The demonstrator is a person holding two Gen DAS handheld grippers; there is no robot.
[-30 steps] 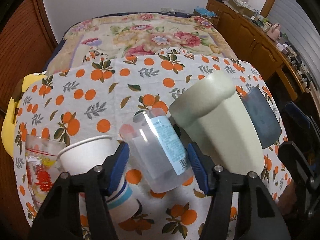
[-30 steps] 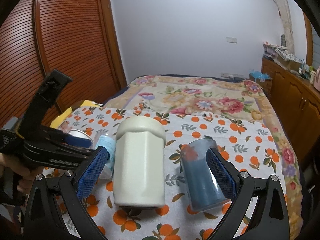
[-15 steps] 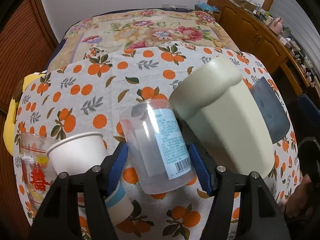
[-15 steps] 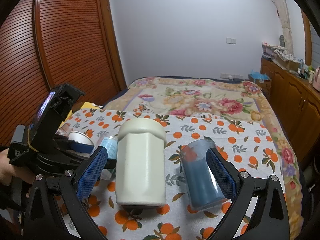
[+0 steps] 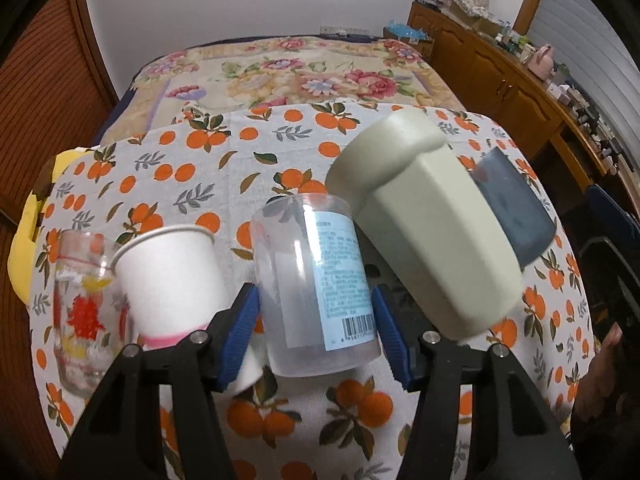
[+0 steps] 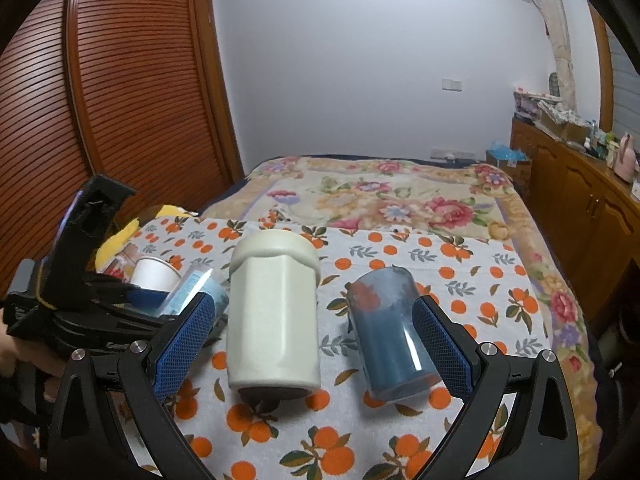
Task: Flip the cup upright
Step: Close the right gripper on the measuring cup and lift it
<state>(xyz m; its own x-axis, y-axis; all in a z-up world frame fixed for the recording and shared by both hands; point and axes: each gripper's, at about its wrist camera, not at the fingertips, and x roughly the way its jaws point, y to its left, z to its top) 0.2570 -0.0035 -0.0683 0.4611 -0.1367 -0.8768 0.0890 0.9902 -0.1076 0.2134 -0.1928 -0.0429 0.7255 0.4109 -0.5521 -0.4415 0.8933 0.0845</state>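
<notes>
A clear plastic cup [image 5: 316, 284] with a blue-and-white label stands upside down on the orange-print cloth. My left gripper [image 5: 316, 336] is closed around its lower part, one blue pad on each side. In the right wrist view the cup [image 6: 196, 292] shows partly behind the left gripper's body. A large cream cup [image 6: 274, 312] and a dark blue tumbler [image 6: 390, 332] stand upside down between the wide-open fingers of my right gripper [image 6: 308, 344], which touches neither.
A white paper cup [image 5: 172, 280] and a printed glass [image 5: 84, 312] stand left of the clear cup. The cream cup [image 5: 424, 236] and blue tumbler [image 5: 512, 216] crowd its right. A bed with a floral blanket [image 6: 380, 196] lies beyond the table; wooden cabinets [image 6: 580, 208] stand at right.
My left gripper has moved in around the clear cup and closed on it, tilting its view more level. The right gripper has stayed still and open.
</notes>
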